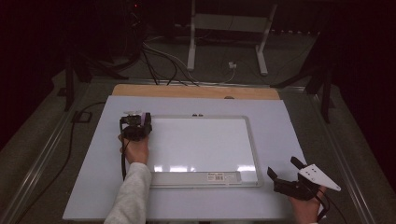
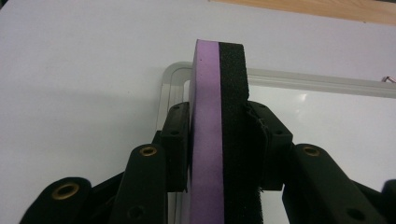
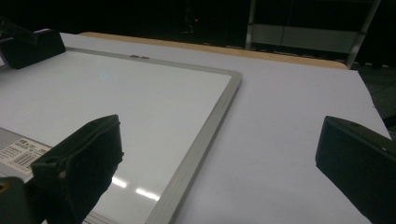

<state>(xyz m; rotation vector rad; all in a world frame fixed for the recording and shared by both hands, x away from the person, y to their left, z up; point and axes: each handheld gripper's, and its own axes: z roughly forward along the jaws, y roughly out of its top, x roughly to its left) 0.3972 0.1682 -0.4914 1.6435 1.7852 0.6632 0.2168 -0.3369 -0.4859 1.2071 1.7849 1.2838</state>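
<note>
A whiteboard (image 1: 201, 144) with a grey frame lies flat in the middle of the table; its surface looks blank. At its far left corner, my left gripper (image 1: 140, 120) is shut on an eraser (image 1: 147, 121). In the left gripper view the eraser (image 2: 208, 140) stands on edge between the black fingers (image 2: 177, 135), purple foam on one side and black felt on the other, over the board's corner (image 2: 175, 74). My right gripper (image 1: 282, 166) rests off the board's near right corner, open with nothing in it. Its view (image 3: 224, 149) looks across the board (image 3: 116, 93).
A white cover (image 1: 280, 121) spreads over the table, with a wooden strip (image 1: 196, 91) bare at the far edge. A printed label (image 1: 215, 176) sits on the board's near rail. Beyond the table are a white metal stand (image 1: 191, 46) and cables (image 1: 159, 65) on the floor.
</note>
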